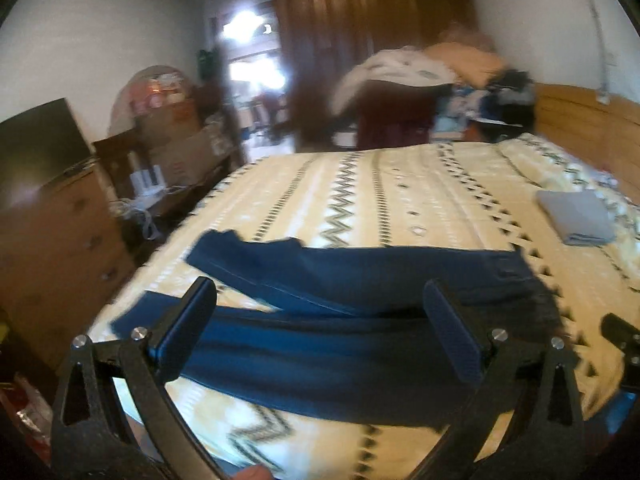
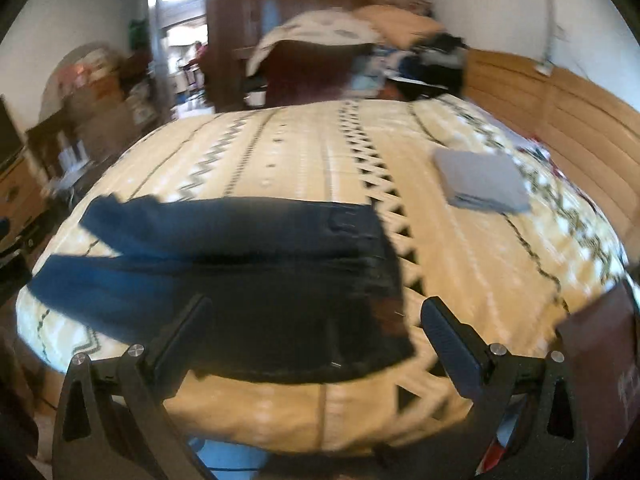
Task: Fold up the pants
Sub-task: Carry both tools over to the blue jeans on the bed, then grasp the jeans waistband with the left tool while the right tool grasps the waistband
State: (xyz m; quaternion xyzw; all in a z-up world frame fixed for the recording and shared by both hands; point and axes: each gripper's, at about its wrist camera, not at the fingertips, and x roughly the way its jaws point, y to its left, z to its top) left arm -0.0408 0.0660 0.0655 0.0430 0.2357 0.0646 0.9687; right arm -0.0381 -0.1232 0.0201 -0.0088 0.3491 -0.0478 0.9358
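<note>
Dark blue pants [image 1: 340, 320] lie spread flat across the near part of the bed, legs pointing left and waistband at the right; they also show in the right wrist view [image 2: 240, 272]. My left gripper [image 1: 320, 320] is open and empty, hovering above the legs near the crotch. My right gripper [image 2: 316, 332] is open and empty, hovering above the waistband end near the bed's front edge. The right gripper's tip shows at the right edge of the left wrist view [image 1: 624, 336].
The bed has a cream patterned cover [image 1: 400, 200]. A folded grey garment [image 1: 576, 216] lies at the right, also in the right wrist view [image 2: 480, 182]. A dresser [image 1: 52, 248] stands left of the bed. A clothes pile [image 1: 440, 72] and wardrobe stand beyond.
</note>
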